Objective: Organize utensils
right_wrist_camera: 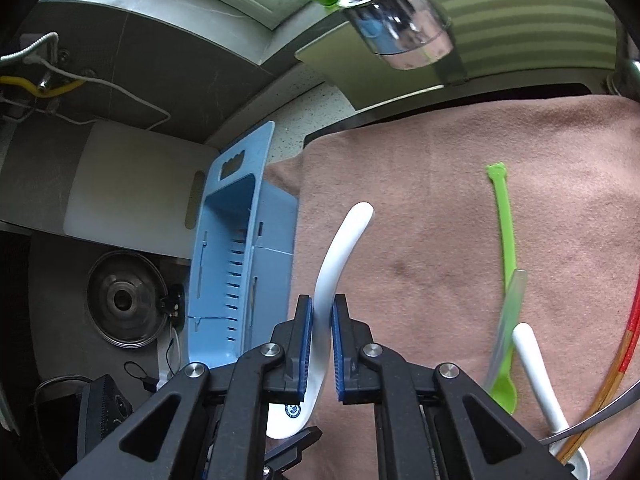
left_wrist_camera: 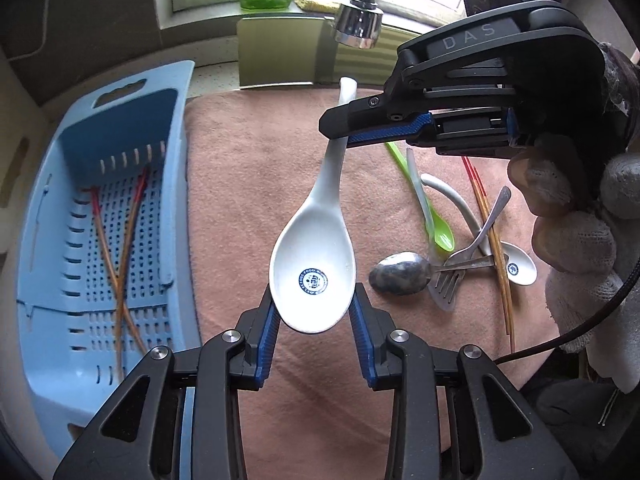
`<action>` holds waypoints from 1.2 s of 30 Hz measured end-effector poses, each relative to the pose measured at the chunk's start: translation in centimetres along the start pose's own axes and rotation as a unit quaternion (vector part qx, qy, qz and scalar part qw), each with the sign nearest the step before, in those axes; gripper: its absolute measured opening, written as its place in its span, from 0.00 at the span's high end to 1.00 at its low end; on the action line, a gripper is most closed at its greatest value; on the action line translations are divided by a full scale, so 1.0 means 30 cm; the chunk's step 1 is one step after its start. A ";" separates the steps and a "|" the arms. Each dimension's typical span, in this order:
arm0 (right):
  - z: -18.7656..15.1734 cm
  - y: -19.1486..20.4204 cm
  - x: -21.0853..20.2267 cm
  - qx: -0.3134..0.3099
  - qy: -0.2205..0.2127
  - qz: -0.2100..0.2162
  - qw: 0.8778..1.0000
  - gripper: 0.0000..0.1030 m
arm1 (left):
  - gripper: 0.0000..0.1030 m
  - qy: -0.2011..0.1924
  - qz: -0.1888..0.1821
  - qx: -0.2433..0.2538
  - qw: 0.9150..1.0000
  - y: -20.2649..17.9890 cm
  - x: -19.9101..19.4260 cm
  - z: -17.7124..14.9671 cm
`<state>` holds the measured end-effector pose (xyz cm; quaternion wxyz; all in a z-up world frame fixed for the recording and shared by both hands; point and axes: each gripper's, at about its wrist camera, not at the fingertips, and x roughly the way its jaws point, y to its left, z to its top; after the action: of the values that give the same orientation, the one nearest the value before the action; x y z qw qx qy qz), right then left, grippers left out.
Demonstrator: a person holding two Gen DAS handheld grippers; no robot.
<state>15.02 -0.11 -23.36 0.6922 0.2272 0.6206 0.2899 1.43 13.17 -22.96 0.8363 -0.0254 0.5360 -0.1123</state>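
A white ceramic spoon (left_wrist_camera: 316,256) with a blue logo hangs above the pink towel (left_wrist_camera: 248,200). My right gripper (left_wrist_camera: 340,136) is shut on its handle (right_wrist_camera: 328,280); in the right wrist view the pads (right_wrist_camera: 340,328) press both sides. My left gripper (left_wrist_camera: 314,312) sits around the spoon's bowl with the jaws apart, pads at its sides; I cannot tell if they touch. A blue slotted basket (left_wrist_camera: 52,264) at left holds two chopsticks (left_wrist_camera: 120,248).
On the towel at right lie a green spoon (left_wrist_camera: 440,232), a clear spoon, a metal spoon (left_wrist_camera: 400,272), a fork (left_wrist_camera: 460,268), another white spoon (left_wrist_camera: 516,268) and chopsticks (left_wrist_camera: 492,240). A faucet head (left_wrist_camera: 360,24) hangs above the far edge. A white cutting board (right_wrist_camera: 132,176) stands beyond the basket.
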 end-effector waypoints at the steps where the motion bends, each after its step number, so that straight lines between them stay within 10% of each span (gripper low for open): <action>1: 0.000 0.022 0.004 -0.004 0.000 0.002 1.000 0.91 | 0.69 -0.004 0.001 -0.006 1.000 0.015 -0.015 -0.005; 16: 0.016 0.373 0.216 -0.096 0.029 0.008 0.995 0.91 | 0.70 -0.021 0.035 -0.080 0.996 0.285 -0.112 -0.058; 29: 0.010 0.426 0.419 -0.124 0.073 -0.028 0.989 0.88 | 0.71 0.012 0.035 -0.110 0.993 0.388 -0.045 -0.098; 33: 0.000 0.420 0.450 -0.118 0.085 -0.026 0.989 0.61 | 0.71 0.014 0.037 -0.109 0.993 0.385 -0.048 -0.102; 36: -0.014 0.433 0.434 -0.131 0.073 -0.028 0.988 0.59 | 0.71 0.014 0.042 -0.103 0.994 0.376 -0.058 -0.105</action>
<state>13.86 18.23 -24.12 0.6764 0.0951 0.6325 0.3653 -0.31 24.76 -24.57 0.8258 -0.0867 0.5568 -0.0215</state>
